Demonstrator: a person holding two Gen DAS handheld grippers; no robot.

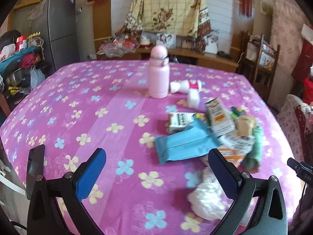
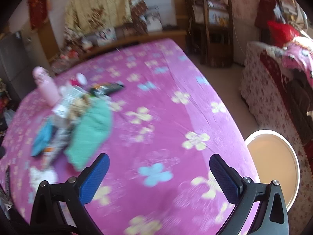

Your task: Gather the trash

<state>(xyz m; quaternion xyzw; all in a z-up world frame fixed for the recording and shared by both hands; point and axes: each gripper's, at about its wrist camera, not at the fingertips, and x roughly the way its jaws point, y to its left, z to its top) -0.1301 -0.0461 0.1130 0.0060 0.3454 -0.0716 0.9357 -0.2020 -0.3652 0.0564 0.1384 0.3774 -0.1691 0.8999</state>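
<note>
Both sets of jaws stand wide apart and hold nothing: the left gripper [image 1: 157,169] hangs over the near edge of the table [image 1: 82,101], the right gripper [image 2: 159,173] over a bare stretch of the flowered cloth. Trash lies heaped on the table, right of centre in the left view: a crumpled white tissue [image 1: 205,197] nearest the left gripper, partly between its pads, then a blue pouch [image 1: 183,145], two small cartons [image 1: 219,117] leaning on each other, a green cloth [image 1: 254,150] and some printed wrappers, all touching or overlapping. A pink bottle [image 1: 158,74] stands upright just behind the heap, with a small white-and-red bottle [image 1: 185,86] lying on its side beside it; the pink one looks like something to keep, so I would steer round it. My judgement is that the tissue is the sensible first pick: lower the left gripper until the pads flank it, close gently, and lift straight so nothing drags. Flat items like the pouch would need an edge grip. As for containers, the right view shows a round white-rimmed bin [image 2: 273,166] on the floor just past the table's edge, beside that gripper; its inside looks plain orange and I see nothing in it, though glare and blur leave that unsure. Whether the cartons are empty I cannot tell.
</note>
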